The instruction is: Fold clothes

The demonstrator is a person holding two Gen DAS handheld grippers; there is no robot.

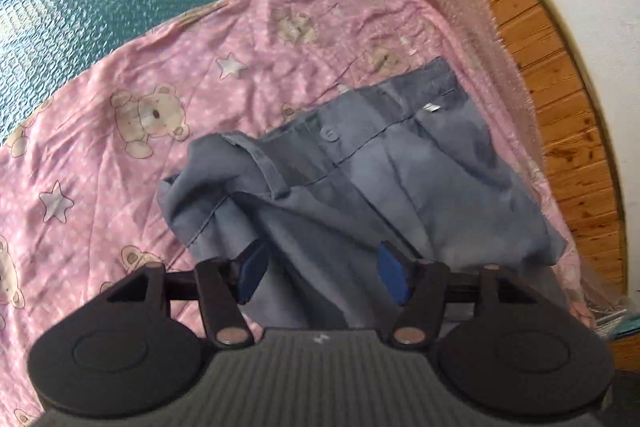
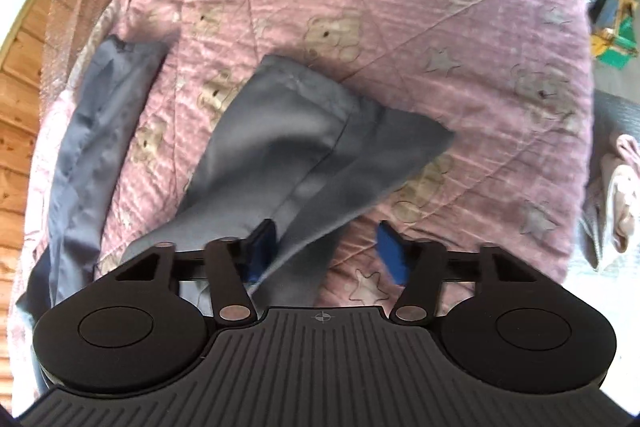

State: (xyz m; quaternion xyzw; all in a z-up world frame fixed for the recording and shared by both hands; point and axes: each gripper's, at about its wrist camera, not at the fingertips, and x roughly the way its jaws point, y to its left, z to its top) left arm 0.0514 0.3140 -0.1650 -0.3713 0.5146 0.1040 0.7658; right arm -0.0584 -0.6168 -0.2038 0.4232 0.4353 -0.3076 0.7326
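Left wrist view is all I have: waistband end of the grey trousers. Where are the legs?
Observer: One trouser leg lies across the pink quilt, its hem pointing away from the right gripper.
Operator: Right fingers holding it?
Observer: No. They are open, with the leg fabric passing by the left finger pad.
Operator: The other leg?
Observer: It lies along the quilt's left edge, beside the wooden wall.

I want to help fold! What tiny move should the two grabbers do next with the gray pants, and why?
Probably close the left gripper on the bunched waistband end of the gray pants. Both sets of jaws stand open with cloth between them, and the right gripper sits over a twisted leg on the pink bear blanket, so nothing is held yet.
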